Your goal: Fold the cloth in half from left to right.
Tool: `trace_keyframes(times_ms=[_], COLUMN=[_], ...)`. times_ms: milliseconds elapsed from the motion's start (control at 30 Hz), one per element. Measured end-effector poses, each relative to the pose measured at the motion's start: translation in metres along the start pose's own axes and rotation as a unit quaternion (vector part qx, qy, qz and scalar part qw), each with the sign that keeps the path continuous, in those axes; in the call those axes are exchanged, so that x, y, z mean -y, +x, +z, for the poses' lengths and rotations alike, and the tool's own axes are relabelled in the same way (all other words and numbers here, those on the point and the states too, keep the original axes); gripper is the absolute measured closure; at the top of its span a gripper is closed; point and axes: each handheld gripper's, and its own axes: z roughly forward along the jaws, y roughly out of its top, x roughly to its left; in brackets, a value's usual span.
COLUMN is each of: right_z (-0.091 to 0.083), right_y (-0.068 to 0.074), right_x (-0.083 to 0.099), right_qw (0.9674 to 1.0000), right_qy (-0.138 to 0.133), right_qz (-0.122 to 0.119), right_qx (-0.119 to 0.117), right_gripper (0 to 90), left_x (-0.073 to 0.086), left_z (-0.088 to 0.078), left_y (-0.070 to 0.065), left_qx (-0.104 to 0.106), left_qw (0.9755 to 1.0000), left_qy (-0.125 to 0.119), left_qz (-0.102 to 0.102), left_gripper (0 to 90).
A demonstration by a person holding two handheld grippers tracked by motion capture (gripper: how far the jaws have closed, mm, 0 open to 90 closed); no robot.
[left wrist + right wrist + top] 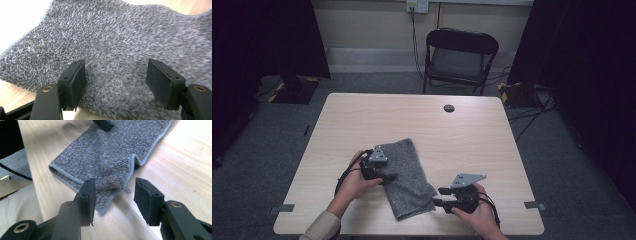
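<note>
Nearest the high view's lens, two hands come in from the bottom edge, each with a gripper, and between them a grey towel (406, 177) lies folded into a long strip on the wooden table (472, 135), running from the middle down toward the near edge.

On the left, the left gripper (384, 176) rests at the strip's left edge about halfway along. Its own view shows the jaws standing wide, the cloth spread flat beneath and between them, the pads pressing on nothing. On the right, the right gripper (440, 196) sits just beside the near right corner of the strip; its jaws are about half open, and in its own view the loose corner of the towel (110, 165) lies between them without being pinched.

The cloth looks like nubbly terry with a stitched hem: light, soft, wholly limp, not fragile, and rough enough that pads should not slip on it. It will likely sag and unfold if lifted from one point. The hemmed corners and edges seem the best places to grip, one per gripper, catching all the layers; the near right corner fans apart, so a shallow bite could take only the top layer.
</note>
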Motion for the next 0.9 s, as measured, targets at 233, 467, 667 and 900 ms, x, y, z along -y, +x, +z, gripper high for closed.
trace_keyframes(times_ms=[233,467,667,900], right_z=[0.011,0.022,0.031,0.041], right_y=[-0.003,0.004,-0.002,-0.019], right_x=[-0.005,-0.011,-0.01,-0.014], right_qw=[0.9999,0.9991,0.9992,0.9989], right_qy=[0.005,0.011,0.018,0.018], right_qz=[0.01,0.024,0.02,0.036], right_qx=[-0.008,-0.034,-0.031,-0.025], right_gripper=[71.5,87.1,87.6,88.7], left_x=[0.006,0.018,0.012,-0.014], left_z=[-0.019,-0.011,-0.001,0.024], left_y=[-0.015,-0.016,-0.007,0.012], left_qx=[0.01,0.012,0.011,0.018], left_qw=[0.9997,0.9999,0.9999,0.9995], left_qy=[-0.021,-0.002,-0.011,-0.023], left_qz=[0.006,0.006,0.003,0.007], left_gripper=[30.9,31.3,31.0,30.9])
